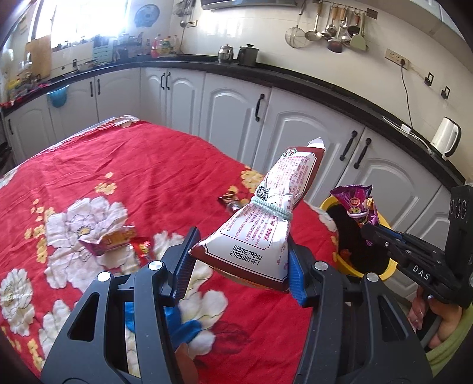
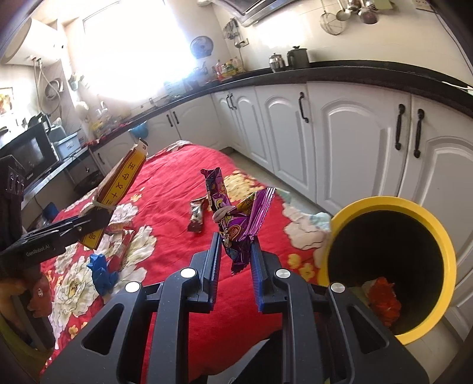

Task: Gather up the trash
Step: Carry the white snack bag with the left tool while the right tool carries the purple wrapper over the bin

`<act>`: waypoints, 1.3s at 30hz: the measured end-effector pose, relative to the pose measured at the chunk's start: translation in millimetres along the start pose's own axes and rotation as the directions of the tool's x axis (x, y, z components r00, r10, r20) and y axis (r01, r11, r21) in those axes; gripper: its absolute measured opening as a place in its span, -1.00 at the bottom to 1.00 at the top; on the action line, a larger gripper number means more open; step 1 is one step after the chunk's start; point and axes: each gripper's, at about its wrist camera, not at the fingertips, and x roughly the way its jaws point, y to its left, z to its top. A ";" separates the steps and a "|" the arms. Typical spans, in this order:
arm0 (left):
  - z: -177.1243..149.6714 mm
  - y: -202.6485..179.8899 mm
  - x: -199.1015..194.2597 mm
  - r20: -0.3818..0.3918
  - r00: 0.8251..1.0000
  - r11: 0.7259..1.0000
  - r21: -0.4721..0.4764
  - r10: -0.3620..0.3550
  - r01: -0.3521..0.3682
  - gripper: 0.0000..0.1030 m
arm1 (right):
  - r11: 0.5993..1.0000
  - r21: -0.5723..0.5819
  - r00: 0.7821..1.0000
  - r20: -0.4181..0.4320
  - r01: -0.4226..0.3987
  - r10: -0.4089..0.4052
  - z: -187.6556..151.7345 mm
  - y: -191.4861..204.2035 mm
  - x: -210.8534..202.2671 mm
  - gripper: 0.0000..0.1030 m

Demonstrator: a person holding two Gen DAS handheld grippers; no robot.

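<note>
Between my left gripper's [image 1: 239, 260] pads sits a white-and-maroon packet [image 1: 260, 224], clamped and lifted above the red floral cloth [image 1: 118, 165]. My right gripper [image 2: 236, 260] pinches a purple wrapper [image 2: 233, 218]. Beyond, just beside the table, stands the yellow bin [image 2: 443, 251].

Daylight is streaming through the window [image 1: 88, 17] at upper left of both views, blowing out to white glare. Fisheye distortion is bending the counter [image 1: 295, 76] and cabinets [image 2: 354, 141] toward dark vignetted corners. Foreground detail is staying sharp; shadows are falling softly.
</note>
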 end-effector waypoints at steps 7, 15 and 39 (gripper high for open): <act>2.8 -22.5 6.9 0.004 0.999 0.999 0.020 -0.033 0.032 -0.12 | 1.000 0.020 1.000 0.018 0.022 -0.023 0.5 -17.6 -14.0 -0.64; 6.6 -44.5 15.9 0.002 0.998 0.997 0.038 -0.063 0.063 -0.12 | 0.998 0.030 0.998 0.036 0.054 -0.055 1.7 -35.9 -29.1 -0.64; 11.8 -116.5 50.3 -0.028 0.986 0.981 0.105 -0.162 0.164 -0.12 | 0.973 0.101 0.974 0.078 0.207 -0.215 0.8 -109.9 -59.7 -0.64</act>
